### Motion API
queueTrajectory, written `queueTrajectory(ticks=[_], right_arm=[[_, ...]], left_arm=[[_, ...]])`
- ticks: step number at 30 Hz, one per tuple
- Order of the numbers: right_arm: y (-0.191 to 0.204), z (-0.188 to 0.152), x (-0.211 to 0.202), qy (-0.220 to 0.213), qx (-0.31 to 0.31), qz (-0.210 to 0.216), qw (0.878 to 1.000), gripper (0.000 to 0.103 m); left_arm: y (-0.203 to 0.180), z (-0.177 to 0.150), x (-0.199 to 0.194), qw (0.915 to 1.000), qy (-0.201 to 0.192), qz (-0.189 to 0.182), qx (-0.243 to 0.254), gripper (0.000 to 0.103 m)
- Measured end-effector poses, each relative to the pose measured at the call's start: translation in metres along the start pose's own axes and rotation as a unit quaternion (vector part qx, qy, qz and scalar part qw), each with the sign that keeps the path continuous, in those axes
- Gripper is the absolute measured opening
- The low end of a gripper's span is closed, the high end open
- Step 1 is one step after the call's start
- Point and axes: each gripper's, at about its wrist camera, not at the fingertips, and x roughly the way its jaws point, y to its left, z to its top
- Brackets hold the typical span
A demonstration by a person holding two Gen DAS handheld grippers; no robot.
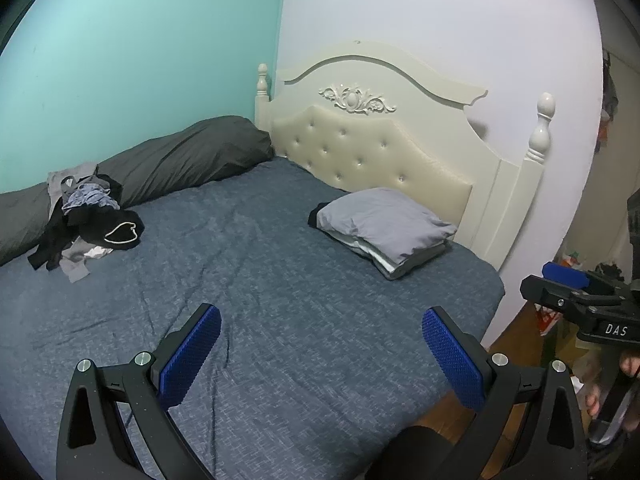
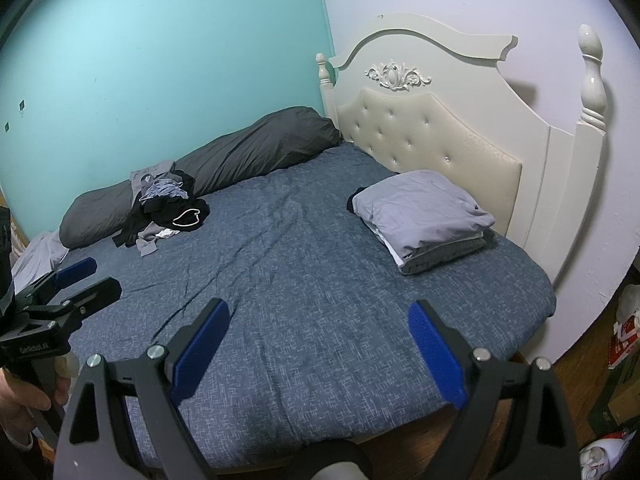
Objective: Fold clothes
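From the left wrist view, the left gripper [image 1: 321, 346] hangs empty over the blue patterned bed cover [image 1: 280, 300], fingers spread wide. The tangled heap of black and grey unfolded clothes [image 1: 86, 224] lies far left by the long dark grey bolster [image 1: 176, 160].

From the right wrist view, the right gripper [image 2: 319, 344] is likewise spread and empty. The neat stack of folded grey garments [image 2: 424, 220] sits near the cream headboard [image 2: 440, 128]. The step appears to be between garments; next calls for reaching to the heap.

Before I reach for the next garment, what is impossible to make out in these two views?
- Unfolded pile: tangled and small in both views; garment count and types unclear.
- Folded stack: the grey top piece covers the lower layers; only edges show.
- Pale cloth: cut off by the left gripper, right view.
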Motion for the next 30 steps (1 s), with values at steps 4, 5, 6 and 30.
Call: queueTrajectory(ticks=[4,5,6,30], right_arm=[[-0.0012,0.0007,0.0003,0.000,0.000,-0.001,1.000,0.092],[-0.0009,0.0006,0.0004,0.000,0.000,-0.002,1.000,0.092],[-0.0006,0.0005,0.0006,0.000,0.000,-0.002,1.000,0.092],[-0.0005,-0.0004,0.0008,0.000,0.000,-0.003,1.000,0.092]], left_arm=[[0.0000,-0.0005,-0.0003,1.0000,0.000,0.001,0.001,0.103],[-0.0006,-0.0005,0.0001,1.0000,0.001,0.001,0.002,0.103],[-0.0013,-0.0005,0.0005,1.0000,0.002,0.002,0.002,0.103],[-0.0022,0.0007,-0.0011,1.0000,0.000,0.001,0.004,0.103]])
